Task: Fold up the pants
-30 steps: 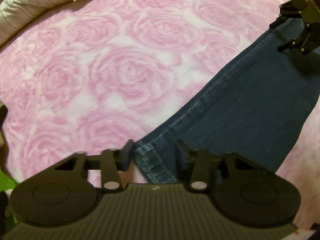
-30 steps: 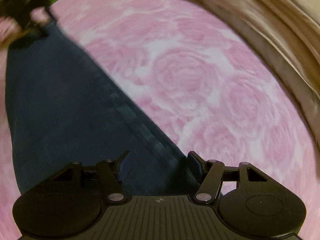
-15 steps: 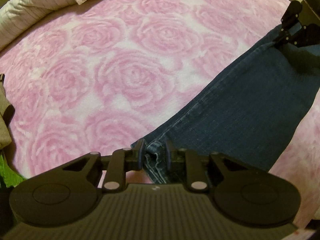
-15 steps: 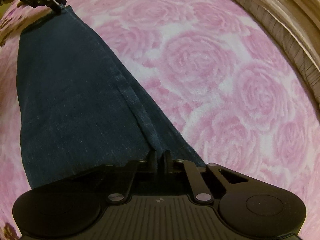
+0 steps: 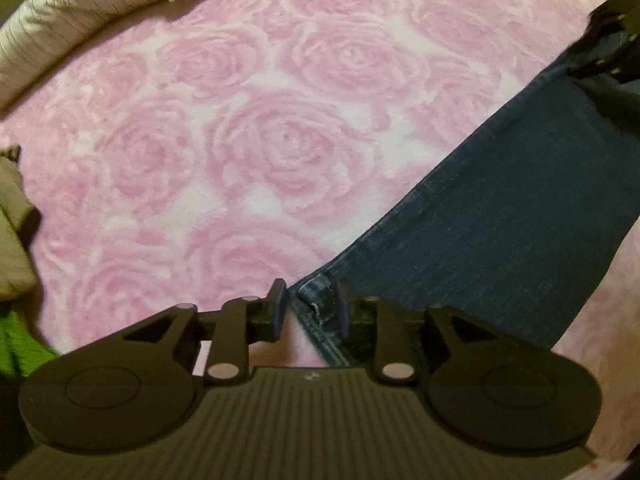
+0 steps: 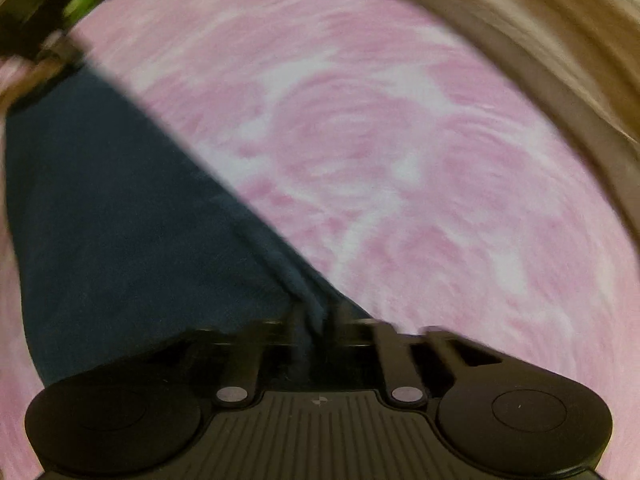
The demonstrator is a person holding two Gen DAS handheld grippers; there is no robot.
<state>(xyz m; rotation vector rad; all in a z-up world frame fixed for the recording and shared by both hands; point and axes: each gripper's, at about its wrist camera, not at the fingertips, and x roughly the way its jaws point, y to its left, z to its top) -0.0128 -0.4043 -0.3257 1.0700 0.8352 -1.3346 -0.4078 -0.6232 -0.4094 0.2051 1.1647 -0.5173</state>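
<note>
Dark blue denim pants [image 5: 500,208] lie as one long leg across a pink rose-patterned blanket [image 5: 260,140]. My left gripper [image 5: 310,308] straddles the hem corner; its jaws are opening, and pink blanket shows between the left finger [image 5: 277,304] and the cloth. At the leg's far end in that view, my right gripper [image 5: 596,46] sits on the denim edge. The right wrist view is blurred by motion. There my right gripper [image 6: 318,320] has a raised side seam of the pants [image 6: 120,220] between its jaws, which are opening with a small gap.
Striped pale bedding [image 5: 80,8] rims the blanket at the back left. A beige cloth [image 5: 12,220] and something green [image 5: 20,344] lie at the left edge. Beige bedding [image 6: 560,60] curves along the right side in the right wrist view.
Both grippers closed onto the denim half a second ago, the left on the hem and the right on the seam. Both pairs of jaws have now parted again. The right view has rolled and blurred.
</note>
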